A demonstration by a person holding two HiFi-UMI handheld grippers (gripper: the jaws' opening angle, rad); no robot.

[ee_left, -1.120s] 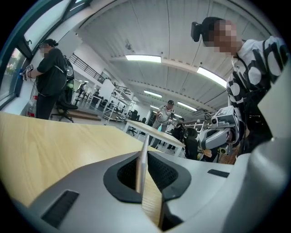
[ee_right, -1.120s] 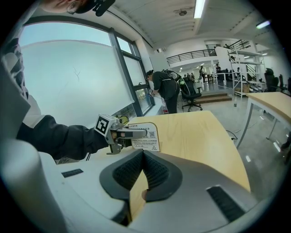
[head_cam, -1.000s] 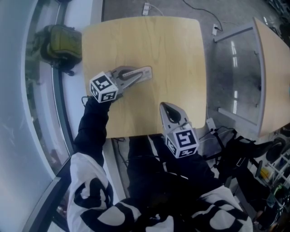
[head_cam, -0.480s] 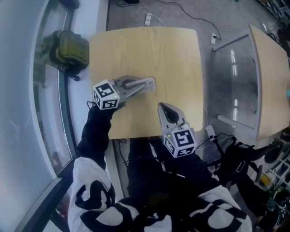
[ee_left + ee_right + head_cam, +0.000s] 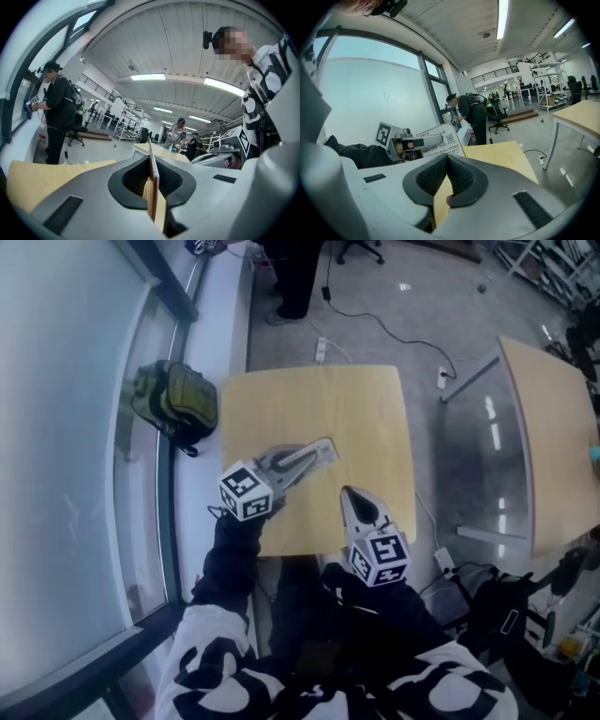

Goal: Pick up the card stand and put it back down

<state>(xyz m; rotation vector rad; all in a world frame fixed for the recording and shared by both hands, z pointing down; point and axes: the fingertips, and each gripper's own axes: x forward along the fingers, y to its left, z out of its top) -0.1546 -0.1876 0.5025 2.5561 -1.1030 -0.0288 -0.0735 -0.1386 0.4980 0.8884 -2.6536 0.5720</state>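
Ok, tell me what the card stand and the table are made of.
Card stand: a thin, stiff sheet with a white printed face and a QR code. It looks like printed card, or paper behind plastic, but I can't tell which.
Table: pale wood-grain top with a matte finish, likely laminate or veneer.

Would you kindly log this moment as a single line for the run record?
left gripper: shut on card stand | right gripper: shut, empty | stand position: held over table
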